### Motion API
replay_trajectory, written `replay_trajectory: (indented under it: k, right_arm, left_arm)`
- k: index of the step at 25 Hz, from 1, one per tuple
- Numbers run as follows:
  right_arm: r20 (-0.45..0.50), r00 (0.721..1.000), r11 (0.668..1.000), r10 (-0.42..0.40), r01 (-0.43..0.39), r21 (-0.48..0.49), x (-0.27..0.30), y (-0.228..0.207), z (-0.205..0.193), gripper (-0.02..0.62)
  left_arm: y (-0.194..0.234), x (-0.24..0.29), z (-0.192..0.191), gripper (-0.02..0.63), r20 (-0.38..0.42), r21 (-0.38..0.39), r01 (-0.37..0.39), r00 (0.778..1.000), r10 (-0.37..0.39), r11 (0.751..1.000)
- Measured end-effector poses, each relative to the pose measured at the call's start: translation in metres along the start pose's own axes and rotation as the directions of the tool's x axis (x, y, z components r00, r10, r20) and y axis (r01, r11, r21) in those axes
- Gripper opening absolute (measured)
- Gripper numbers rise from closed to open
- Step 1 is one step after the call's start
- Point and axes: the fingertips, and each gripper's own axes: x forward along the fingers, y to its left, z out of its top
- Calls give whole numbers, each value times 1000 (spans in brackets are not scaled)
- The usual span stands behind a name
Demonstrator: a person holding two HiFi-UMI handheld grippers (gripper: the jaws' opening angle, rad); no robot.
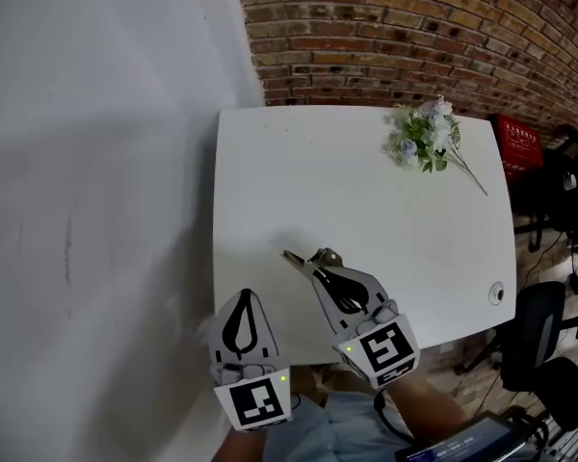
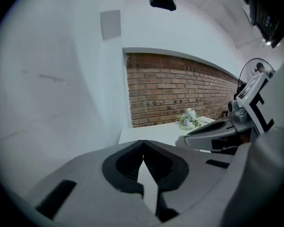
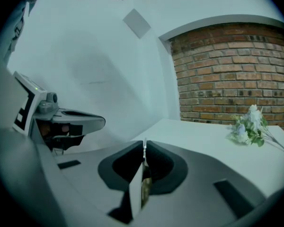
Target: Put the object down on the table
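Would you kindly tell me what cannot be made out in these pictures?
- Metal object in the right tool: too small in the head view, edge-on between the jaws in the right gripper view.
- Round fitting in the table: too small, head view.
- Red crate: cut off by the table's edge, head view.

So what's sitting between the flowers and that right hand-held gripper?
Nothing: the head view shows only bare white table between the flowers and the right hand-held gripper.

Smooth matt table [image 1: 366, 210], rough brick wall [image 1: 414, 37], shiny metal object [image 1: 311, 259].
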Motion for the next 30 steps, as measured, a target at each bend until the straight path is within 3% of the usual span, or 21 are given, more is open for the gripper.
replay_trajectory:
  k: [17, 30]
  right_arm:
    - [-92, 995, 999, -23, 27, 42, 21, -12, -39, 29]
    - [-103, 994, 998, -30, 35, 54, 21, -22, -46, 29]
  left_arm:
    - [6, 27, -34, 8, -70, -38, 19, 997, -22, 999]
    - [0, 38, -42, 9, -91, -39, 30, 995, -34, 999]
